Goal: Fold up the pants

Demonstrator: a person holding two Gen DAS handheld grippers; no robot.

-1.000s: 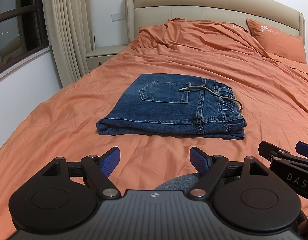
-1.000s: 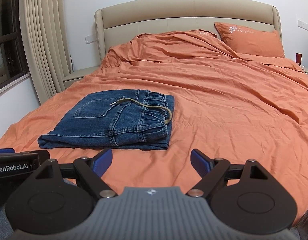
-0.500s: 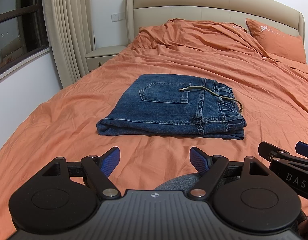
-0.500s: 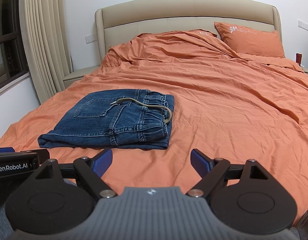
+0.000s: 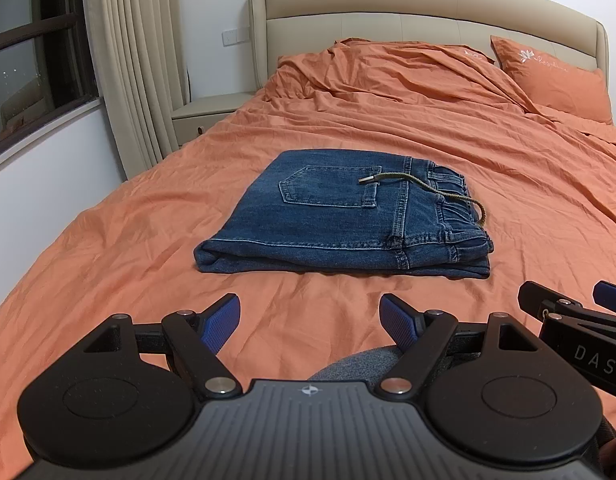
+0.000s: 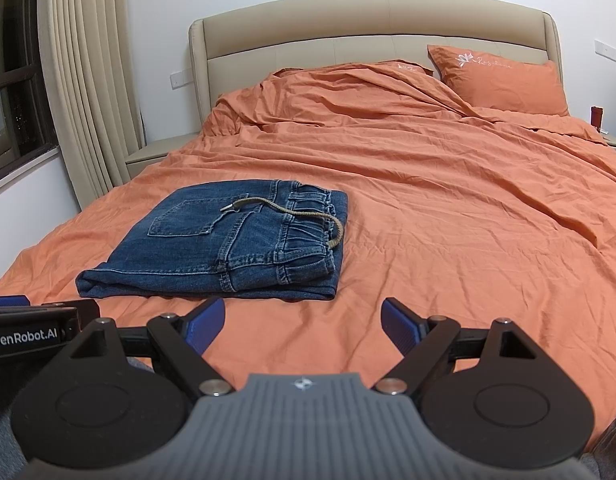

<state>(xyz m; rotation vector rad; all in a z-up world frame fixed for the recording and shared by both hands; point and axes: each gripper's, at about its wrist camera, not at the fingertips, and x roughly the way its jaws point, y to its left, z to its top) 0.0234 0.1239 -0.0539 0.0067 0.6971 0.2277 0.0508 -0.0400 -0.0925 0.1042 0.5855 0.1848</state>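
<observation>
At the far left of the left wrist view there is a dark window (image 5: pixel 35 64) and a cream curtain (image 5: pixel 135 60), with a small bedside table (image 5: pixel 211 110) next to them. Nothing has moved since a second ago: the same things sit in the same spots and both tools hang just as they did. I think that means the folding is done and the hands are only resting. In the middle of the frame the jeans (image 5: pixel 344 216) lie on the orange bed sheet (image 5: pixel 147 220), folded into a neat flat block with a back pocket on top. A brown drawstring (image 5: pixel 424 188) lies loose across the waistband, on the right side of the block. Low in the frame, the left gripper (image 5: pixel 310 316) has its blue pads (image 5: pixel 221 318) spread wide apart. It holds nothing and touches nothing, and the jeans are well ahead of it. In the right wrist view the right gripper (image 6: pixel 301 320) is just the same, wide open and empty, low in the frame, with the jeans up and to the left. An orange pillow (image 6: pixel 500 80) leans on the beige headboard (image 6: pixel 348 28) at the upper right.
</observation>
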